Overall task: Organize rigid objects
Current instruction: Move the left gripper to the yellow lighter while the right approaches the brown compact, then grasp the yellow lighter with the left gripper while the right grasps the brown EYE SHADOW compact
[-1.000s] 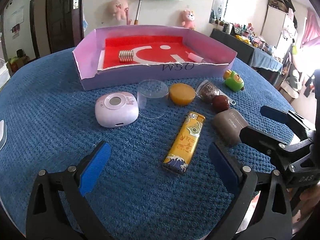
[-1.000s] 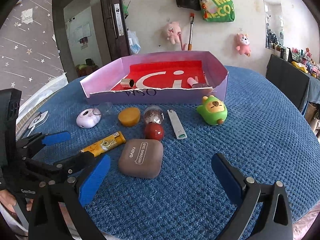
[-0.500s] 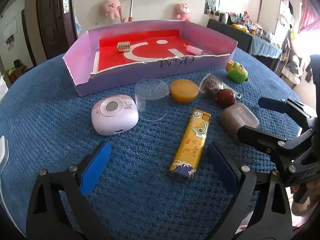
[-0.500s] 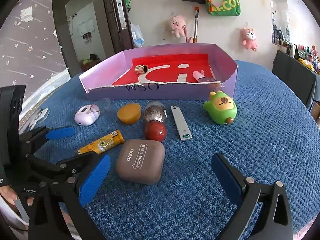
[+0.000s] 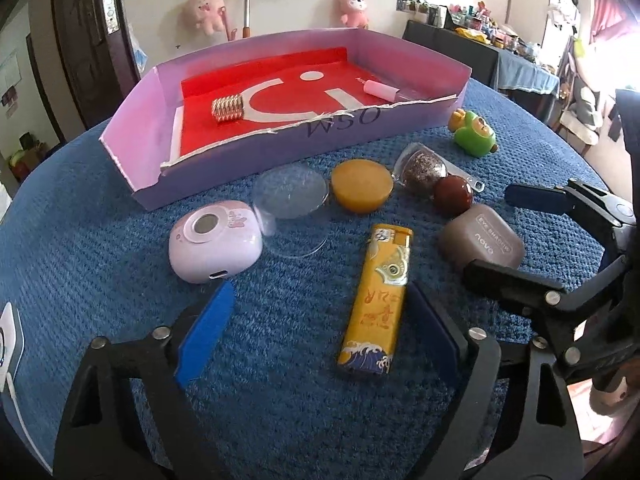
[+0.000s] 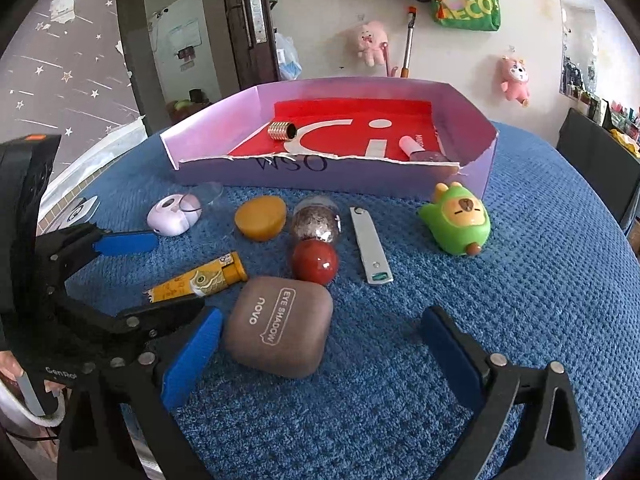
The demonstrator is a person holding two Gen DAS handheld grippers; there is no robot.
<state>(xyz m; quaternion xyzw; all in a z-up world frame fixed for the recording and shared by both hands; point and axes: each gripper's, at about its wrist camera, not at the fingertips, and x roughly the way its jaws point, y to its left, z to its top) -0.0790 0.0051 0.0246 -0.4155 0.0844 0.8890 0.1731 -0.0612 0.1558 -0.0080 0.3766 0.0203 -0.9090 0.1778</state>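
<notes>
A yellow lighter (image 5: 376,296) lies on the blue cloth between the jaws of my left gripper (image 5: 316,328). Those jaws are closing; the right pad (image 5: 432,332) is close beside the lighter and the left pad stands well apart. A brown eye-shadow case (image 6: 280,324) sits between the jaws of my right gripper (image 6: 320,354), which are closing slightly, neither pad pressing on it. Behind stands a purple box (image 5: 256,148) with a red floor, holding a stack of gold rings (image 5: 227,109) and a pink tube (image 5: 380,89).
In front of the box lie a lilac case (image 5: 214,244), a clear lid (image 5: 290,196), an orange puck (image 5: 362,184), a glitter capsule (image 5: 422,168), a red ball (image 5: 453,196), a nail clipper (image 6: 370,244) and a green toy (image 6: 456,220). A white holder (image 5: 8,340) sits at the left edge.
My left gripper's jaws have narrowed around the lighter, its right pad coming in beside it. The right gripper's jaws have narrowed a little about the brown case. No object has moved.
</notes>
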